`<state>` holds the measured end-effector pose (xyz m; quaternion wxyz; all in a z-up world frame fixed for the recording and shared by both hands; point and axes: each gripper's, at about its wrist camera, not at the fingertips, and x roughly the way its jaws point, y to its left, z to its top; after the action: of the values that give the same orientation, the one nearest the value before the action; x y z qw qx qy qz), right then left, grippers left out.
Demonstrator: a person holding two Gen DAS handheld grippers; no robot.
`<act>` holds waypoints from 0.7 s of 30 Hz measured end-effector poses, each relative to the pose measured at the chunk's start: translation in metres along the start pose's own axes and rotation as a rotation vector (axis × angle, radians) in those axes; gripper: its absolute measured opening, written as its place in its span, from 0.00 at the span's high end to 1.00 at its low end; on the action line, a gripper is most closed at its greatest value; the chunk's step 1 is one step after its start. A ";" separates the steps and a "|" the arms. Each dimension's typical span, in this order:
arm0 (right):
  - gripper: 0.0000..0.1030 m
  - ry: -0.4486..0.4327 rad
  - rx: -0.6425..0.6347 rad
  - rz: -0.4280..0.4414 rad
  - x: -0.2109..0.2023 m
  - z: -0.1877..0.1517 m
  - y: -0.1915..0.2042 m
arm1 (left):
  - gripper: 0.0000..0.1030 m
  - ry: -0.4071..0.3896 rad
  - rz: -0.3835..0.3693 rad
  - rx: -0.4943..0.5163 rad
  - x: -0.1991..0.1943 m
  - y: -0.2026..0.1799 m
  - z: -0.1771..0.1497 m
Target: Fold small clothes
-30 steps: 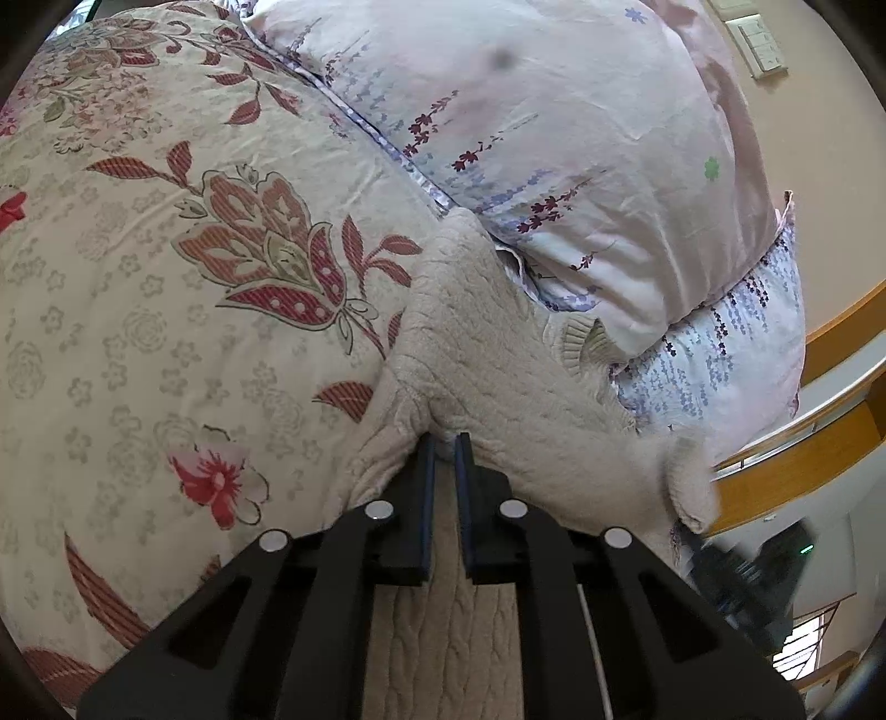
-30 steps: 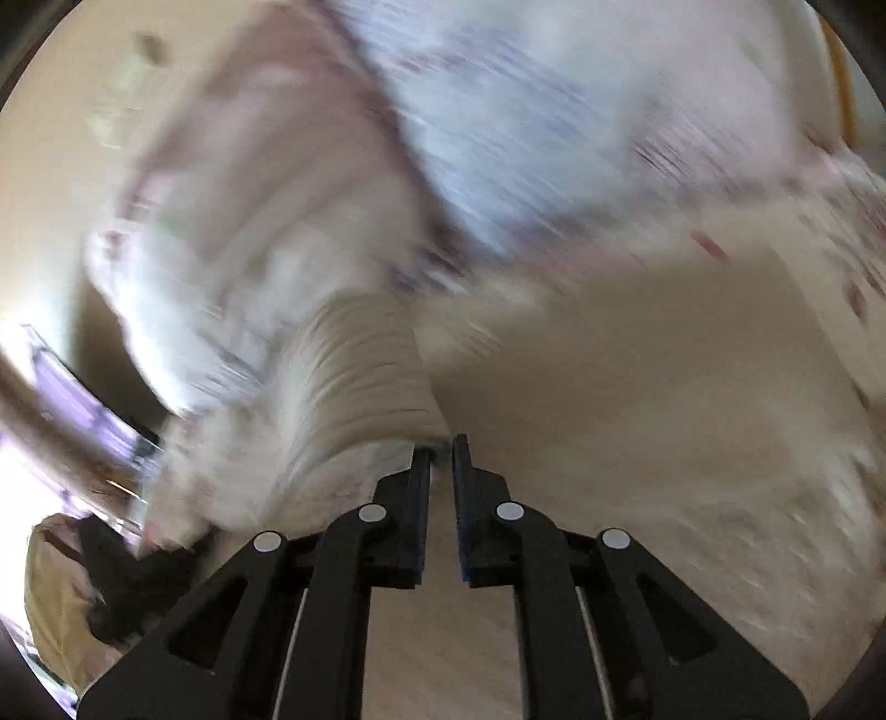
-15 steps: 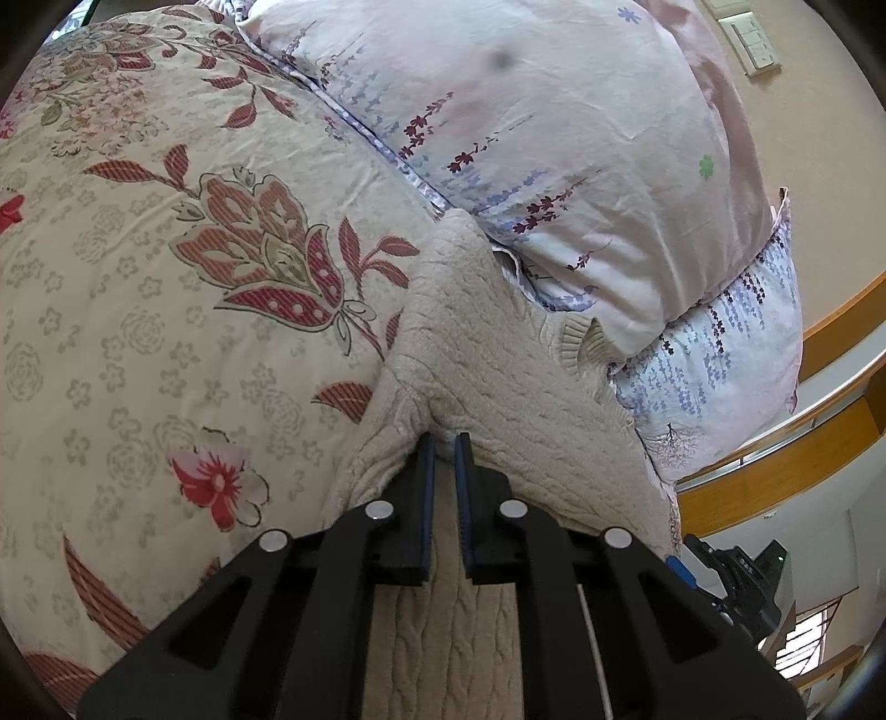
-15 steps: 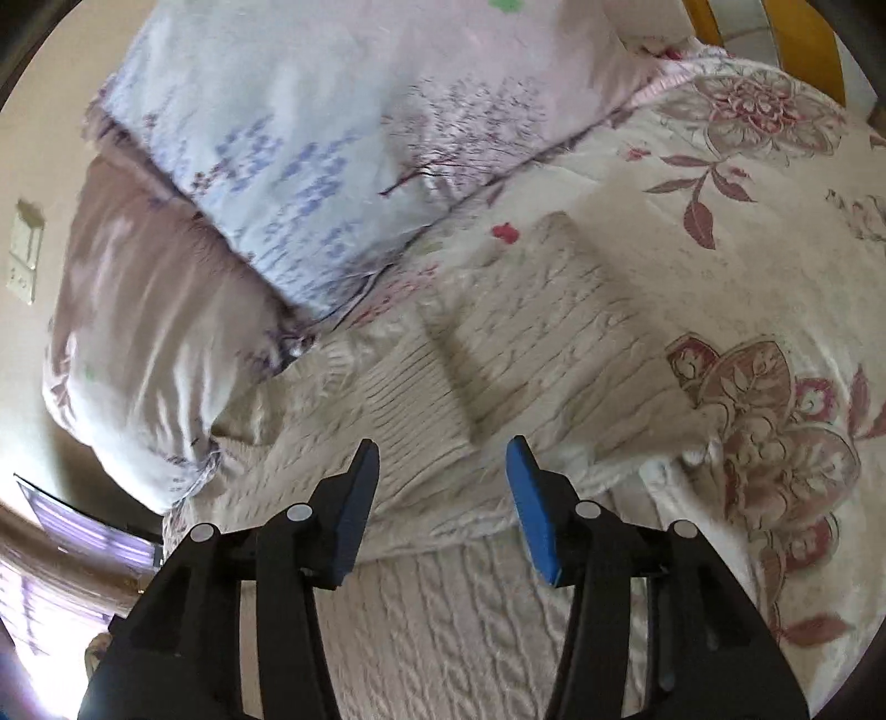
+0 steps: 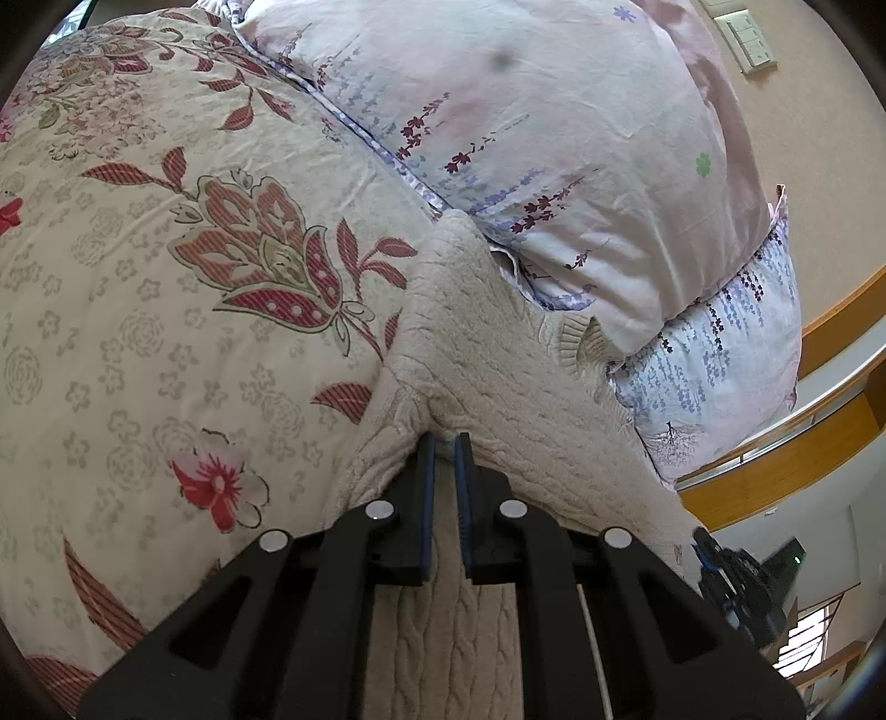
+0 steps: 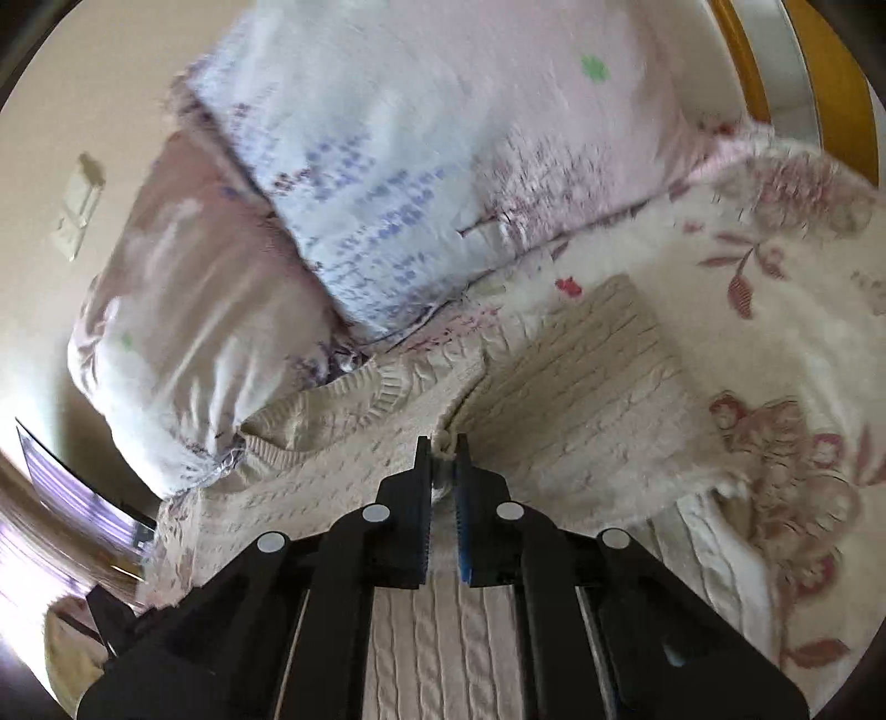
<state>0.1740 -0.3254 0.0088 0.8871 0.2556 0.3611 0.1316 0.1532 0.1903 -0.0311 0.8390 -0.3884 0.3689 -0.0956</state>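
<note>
A cream cable-knit sweater (image 5: 487,354) lies on the floral bedspread (image 5: 166,310), its far edge against the pillows. My left gripper (image 5: 442,443) is shut on a pinched ridge of the knit, and the cloth puckers around its tips. In the right wrist view the same sweater (image 6: 581,399) shows a folded-over sleeve panel with a ribbed cuff. My right gripper (image 6: 442,448) is shut on the edge of that knit, where a small bunch of cloth sits between the blue pads (image 6: 462,531). This view is blurred by motion.
Two pale floral pillows (image 5: 554,138) are stacked behind the sweater. A wooden bed frame (image 5: 803,454) runs at the right. A light switch (image 5: 747,39) sits on the beige wall. The other gripper's dark body (image 5: 736,576) shows at the lower right.
My right gripper opened wide above the folded sleeve, then closed on the sweater's edge while shifting and rolling. The left gripper kept its pinch and stayed in place.
</note>
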 end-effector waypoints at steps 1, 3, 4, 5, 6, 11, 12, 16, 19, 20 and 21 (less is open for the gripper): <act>0.92 0.001 -0.005 -0.021 -0.003 -0.006 -0.001 | 0.90 0.000 0.000 0.000 0.000 0.000 0.000; 0.92 0.023 0.003 -0.046 -0.001 -0.012 -0.007 | 0.90 0.000 0.000 0.000 0.000 0.000 0.000; 0.92 0.041 0.008 -0.065 0.005 -0.014 -0.012 | 0.90 0.000 0.000 0.000 0.000 0.000 0.000; 0.92 0.052 0.016 -0.075 0.010 -0.014 -0.015 | 0.90 0.000 0.000 -0.001 0.000 0.000 0.000; 0.92 0.063 0.026 -0.077 0.014 -0.014 -0.018 | 0.90 0.001 -0.001 -0.001 0.000 0.001 0.000; 0.92 0.091 0.022 -0.109 0.025 -0.016 -0.022 | 0.91 0.000 0.000 -0.001 0.000 0.000 0.000; 0.92 0.099 0.026 -0.113 0.026 -0.018 -0.024 | 0.91 0.000 0.000 -0.001 0.000 0.000 0.000; 0.92 0.096 0.014 -0.115 0.025 -0.021 -0.024 | 0.91 0.000 -0.001 0.000 0.000 0.000 0.000; 0.91 0.117 0.012 -0.099 0.020 -0.020 -0.025 | 0.90 0.013 -0.016 0.000 -0.001 0.001 -0.001; 0.85 0.122 0.017 -0.085 0.014 -0.020 -0.025 | 0.86 0.023 -0.023 0.001 -0.004 0.000 -0.002; 0.81 0.120 0.012 -0.079 0.007 -0.020 -0.025 | 0.82 0.036 -0.038 0.004 -0.009 0.000 -0.004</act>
<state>0.1660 -0.3362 -0.0214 0.8668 0.2382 0.4242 0.1092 0.1439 0.1914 -0.0280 0.8310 -0.3917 0.3764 -0.1195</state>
